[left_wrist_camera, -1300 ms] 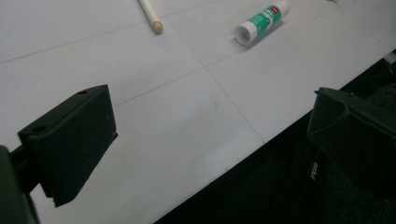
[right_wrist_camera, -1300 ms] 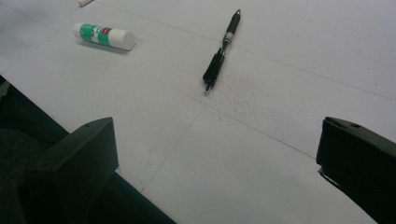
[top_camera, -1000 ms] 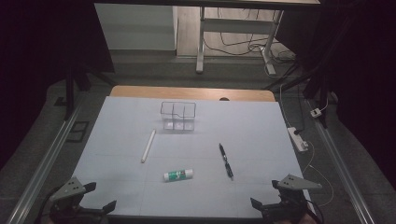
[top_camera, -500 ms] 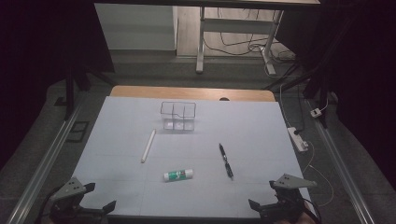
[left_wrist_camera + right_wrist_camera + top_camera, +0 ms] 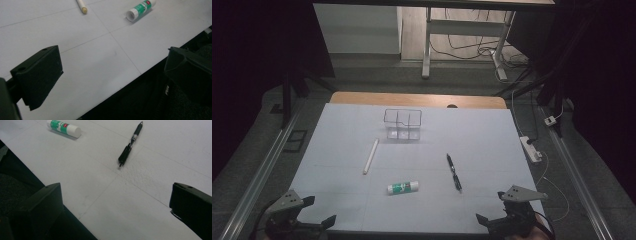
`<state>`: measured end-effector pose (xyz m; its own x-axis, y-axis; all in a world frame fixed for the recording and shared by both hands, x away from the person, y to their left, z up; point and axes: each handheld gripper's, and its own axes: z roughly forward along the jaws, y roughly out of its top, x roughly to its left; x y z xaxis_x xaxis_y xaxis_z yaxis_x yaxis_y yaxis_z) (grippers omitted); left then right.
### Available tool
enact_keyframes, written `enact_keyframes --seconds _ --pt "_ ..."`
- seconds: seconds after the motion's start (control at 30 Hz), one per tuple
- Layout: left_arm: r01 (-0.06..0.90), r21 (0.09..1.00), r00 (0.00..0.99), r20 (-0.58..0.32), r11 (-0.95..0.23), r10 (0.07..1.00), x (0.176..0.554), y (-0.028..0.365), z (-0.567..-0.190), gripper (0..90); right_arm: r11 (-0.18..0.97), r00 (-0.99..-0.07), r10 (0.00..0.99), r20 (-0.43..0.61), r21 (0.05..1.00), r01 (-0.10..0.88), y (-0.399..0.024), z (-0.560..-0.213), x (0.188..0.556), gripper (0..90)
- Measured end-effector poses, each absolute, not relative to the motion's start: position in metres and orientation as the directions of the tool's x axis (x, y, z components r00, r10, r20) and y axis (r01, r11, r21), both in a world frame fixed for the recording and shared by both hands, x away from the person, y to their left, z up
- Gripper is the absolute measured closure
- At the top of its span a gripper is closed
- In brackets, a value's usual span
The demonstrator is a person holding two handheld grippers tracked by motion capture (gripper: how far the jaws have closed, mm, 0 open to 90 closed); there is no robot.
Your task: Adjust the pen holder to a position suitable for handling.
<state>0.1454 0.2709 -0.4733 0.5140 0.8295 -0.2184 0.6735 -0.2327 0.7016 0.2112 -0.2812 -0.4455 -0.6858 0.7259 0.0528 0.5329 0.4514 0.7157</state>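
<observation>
A green-and-white glue stick [image 5: 403, 187] lies on the white table sheet [image 5: 482, 137], near the front middle. A black pen [image 5: 454, 172] lies to its right and a white pen [image 5: 371, 156] to its left. Behind them stands a clear divided box [image 5: 403, 124]. My left gripper [image 5: 319, 211] hovers open at the front left corner, with nothing between its jaws. In the left gripper view [image 5: 112, 72] the glue stick [image 5: 140, 9] and white pen [image 5: 81, 5] lie ahead. My right gripper [image 5: 492, 207] is open at the front right. In the right gripper view [image 5: 116, 202] the black pen [image 5: 130, 145] and glue stick [image 5: 63, 128] lie beyond it.
A bare wooden strip [image 5: 417, 99] shows at the table's far edge. A white power strip [image 5: 531, 149] with cables lies on the floor to the right. Metal rails [image 5: 259, 172] run along both sides. The near table edge passes under both grippers.
Both grippers have sunk slightly toward the near edge of the table. The pens, glue stick and box have not moved.
</observation>
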Motion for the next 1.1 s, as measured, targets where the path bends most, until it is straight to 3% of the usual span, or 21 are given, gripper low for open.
enact_keyframes --seconds 1.1 --pt "0.666 0.705 0.524 -0.208 -0.245 0.826 0.145 0.270 -0.473 2.3 0.512 -0.812 0.581 0.055 0.751 0.417 -0.238 -0.440 0.246 0.0"
